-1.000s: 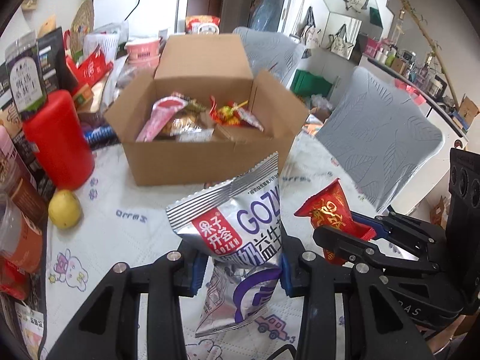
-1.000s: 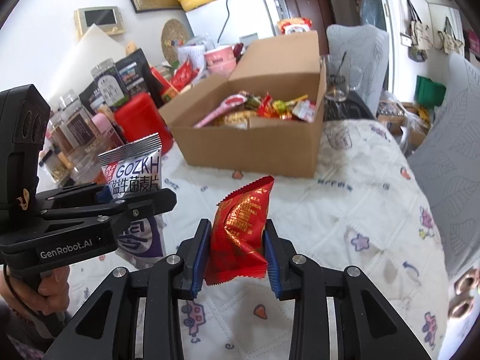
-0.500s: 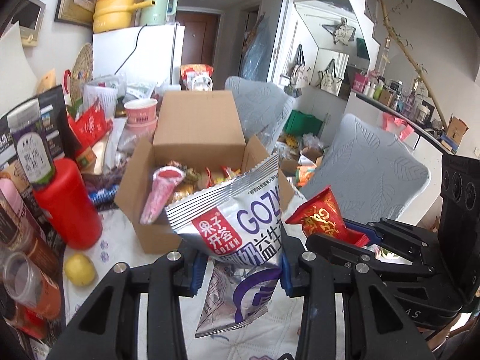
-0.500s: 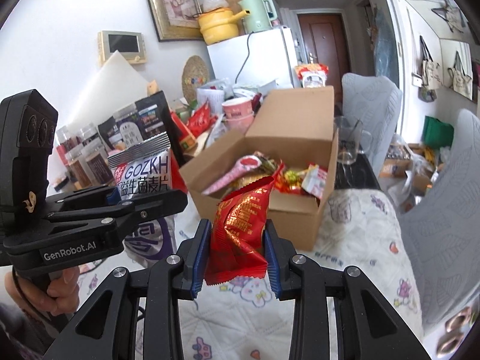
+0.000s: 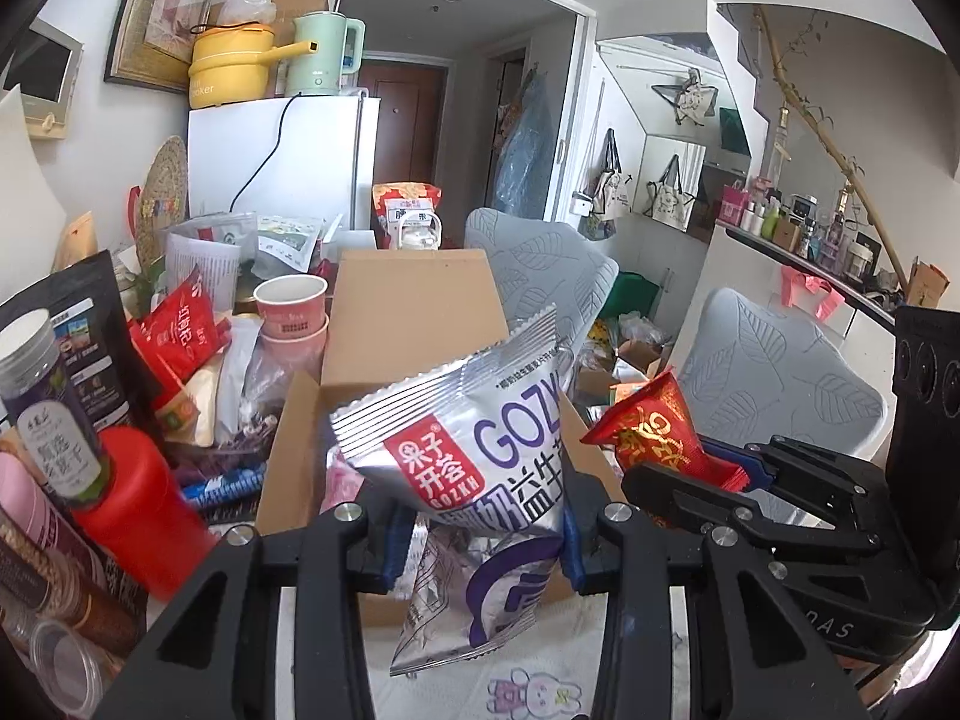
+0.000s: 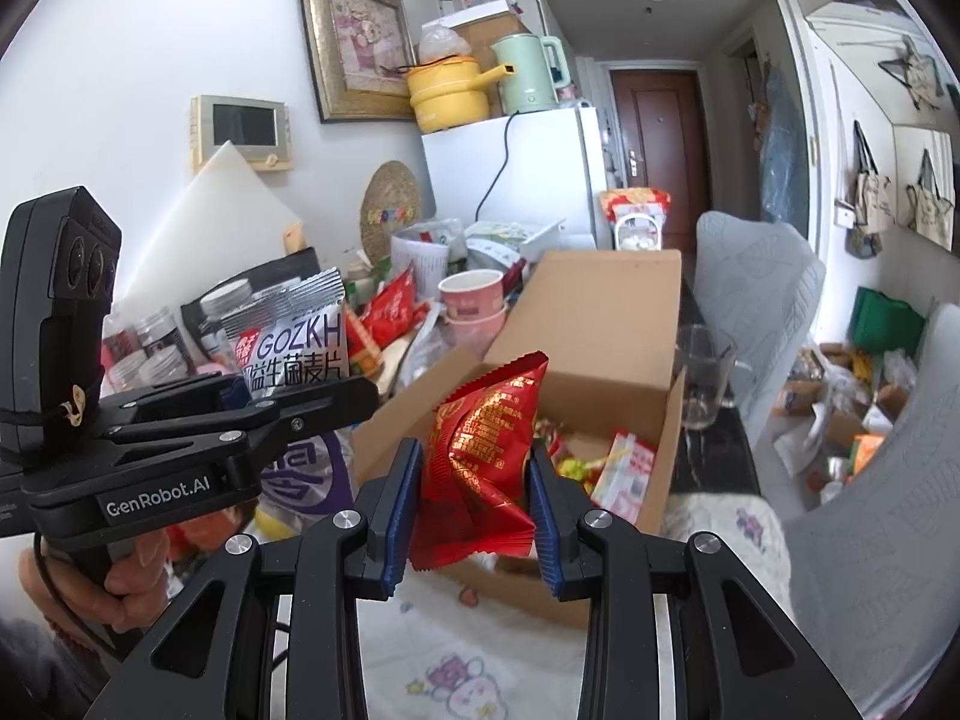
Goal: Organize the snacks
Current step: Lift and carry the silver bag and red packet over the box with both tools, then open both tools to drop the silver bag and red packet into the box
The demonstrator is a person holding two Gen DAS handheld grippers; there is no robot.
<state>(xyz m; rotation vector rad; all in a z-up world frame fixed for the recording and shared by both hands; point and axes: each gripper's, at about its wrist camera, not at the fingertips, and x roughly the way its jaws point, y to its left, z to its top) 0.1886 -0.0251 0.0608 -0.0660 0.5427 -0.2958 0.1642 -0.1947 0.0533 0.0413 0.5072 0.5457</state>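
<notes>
Left gripper (image 5: 480,531) is clamped on a silver snack bag (image 5: 474,456), blue pads pressing both sides, bag standing tilted at centre frame in the left wrist view with its lower end hanging below the jaws. Right gripper (image 6: 474,507) is clamped on a red snack packet (image 6: 480,456), pads tight on its sides, packet upright at centre of the right wrist view. Both bags sit in front of an open cardboard box (image 5: 414,330) at mid-frame; its back flap stands up, and other wrapped snacks (image 6: 606,465) lie inside, seen right of the red packet. Neither held bag is in the box; whether they are over its opening I cannot tell. In the right wrist view the left gripper shows at left, a hand (image 6: 114,570) gripping its handle at lower left. Red canister (image 5: 138,510) stands at left of the box, pink paper cups (image 5: 291,312) behind it at upper left of the box. White fridge (image 5: 282,162) at upper middle carries a yellow pot (image 5: 231,66) and a green kettle (image 5: 321,51). Tablecloth (image 5: 540,690) with cartoon prints fills the bottom edge.
</notes>
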